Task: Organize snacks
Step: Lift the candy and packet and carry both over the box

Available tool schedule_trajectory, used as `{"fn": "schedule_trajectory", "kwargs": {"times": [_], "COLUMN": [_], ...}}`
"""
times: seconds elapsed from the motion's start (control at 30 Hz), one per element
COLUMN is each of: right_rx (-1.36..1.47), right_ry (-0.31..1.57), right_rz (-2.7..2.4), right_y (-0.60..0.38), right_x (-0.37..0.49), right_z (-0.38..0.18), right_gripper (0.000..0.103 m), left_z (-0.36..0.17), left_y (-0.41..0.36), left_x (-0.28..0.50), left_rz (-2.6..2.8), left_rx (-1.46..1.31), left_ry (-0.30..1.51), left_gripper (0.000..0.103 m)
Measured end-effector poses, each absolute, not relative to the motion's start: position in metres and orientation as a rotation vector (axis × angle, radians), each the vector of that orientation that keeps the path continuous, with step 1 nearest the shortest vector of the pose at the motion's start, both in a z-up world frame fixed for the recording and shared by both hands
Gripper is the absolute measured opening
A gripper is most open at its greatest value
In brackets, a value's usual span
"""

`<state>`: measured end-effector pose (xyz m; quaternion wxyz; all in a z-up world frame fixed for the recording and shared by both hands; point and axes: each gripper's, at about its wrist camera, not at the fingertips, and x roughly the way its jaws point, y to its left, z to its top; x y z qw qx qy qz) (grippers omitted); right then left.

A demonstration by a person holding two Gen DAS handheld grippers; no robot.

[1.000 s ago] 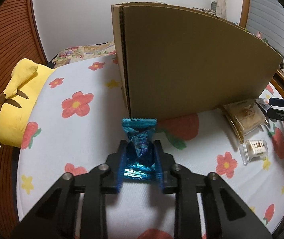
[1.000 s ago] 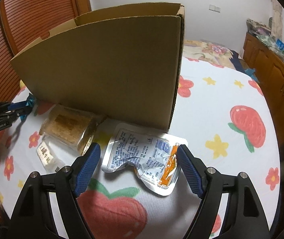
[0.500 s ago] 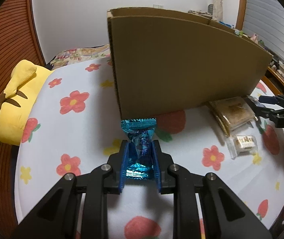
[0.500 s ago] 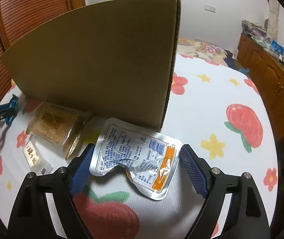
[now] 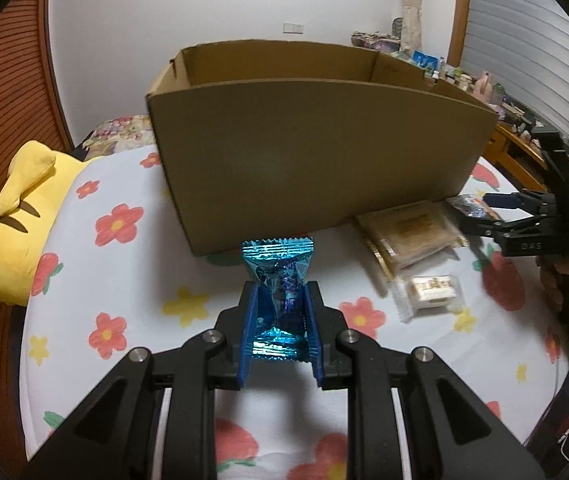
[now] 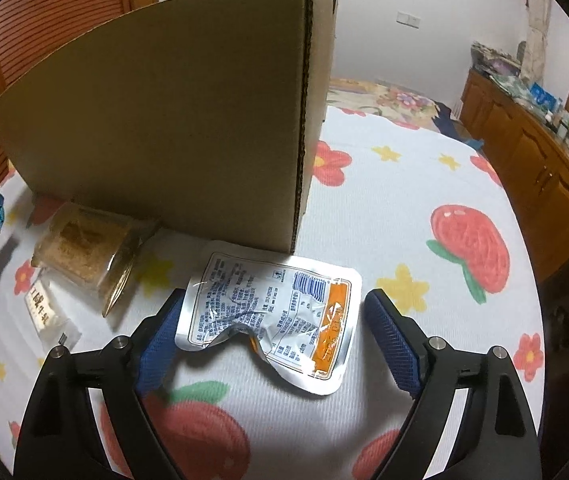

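Flower-and-strawberry printed cloth (image 5: 132, 280) covers the surface where everything sits, with a white wall and wooden cabinets behind. On it, the left gripper (image 5: 280, 312) is clenched on a blue foil candy (image 5: 278, 276), its blue pads pinching the wrapper's middle so the crimped top end sticks out ahead, held up in front of the near wall of the cardboard box (image 5: 316, 160), whose open top shows from this height. The right gripper (image 6: 274, 328) is spread wide, low over the cloth, its jaws on either side of a silver pouch (image 6: 268, 316) with an orange band that lies flat just beside the box's front corner; it grasps nothing. Left of the pouch, against the box wall, lies a clear pack of brown snack (image 6: 84, 248), and nearer, a small clear-wrapped sweet (image 6: 46, 312). A yellow plush toy (image 5: 20, 216) rests at the far left edge. Judging by this, the candy is on its way into the box while the pouch is being lined up for pickup. Next, the left must clear the rim and let go inside; the right must come down and close on the thin, flat pouch, which may slip or buckle.
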<state>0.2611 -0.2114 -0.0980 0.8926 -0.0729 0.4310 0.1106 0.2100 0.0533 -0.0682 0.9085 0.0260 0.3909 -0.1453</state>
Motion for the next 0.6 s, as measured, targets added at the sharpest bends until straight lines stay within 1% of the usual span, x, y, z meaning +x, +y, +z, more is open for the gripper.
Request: {"fn": "schedule_trajectory", "kwargs": {"times": [0.1, 0.6], "right_rx": [-0.157, -0.180], "right_ry": [0.893, 0.889], "right_rz": [0.243, 0.300], "right_y": [-0.211, -0.206], "right_x": [0.258, 0.220], "right_z": [-0.098, -0.094], "right_gripper": [0.086, 0.083], "left_z": [-0.064, -0.053], "left_y": [0.049, 0.034], "left_x": [0.206, 0.195], "left_rz": [-0.313, -0.341], "left_rx": [0.055, 0.065], "left_ry": [0.797, 0.775], "left_gripper": [0.021, 0.021]}}
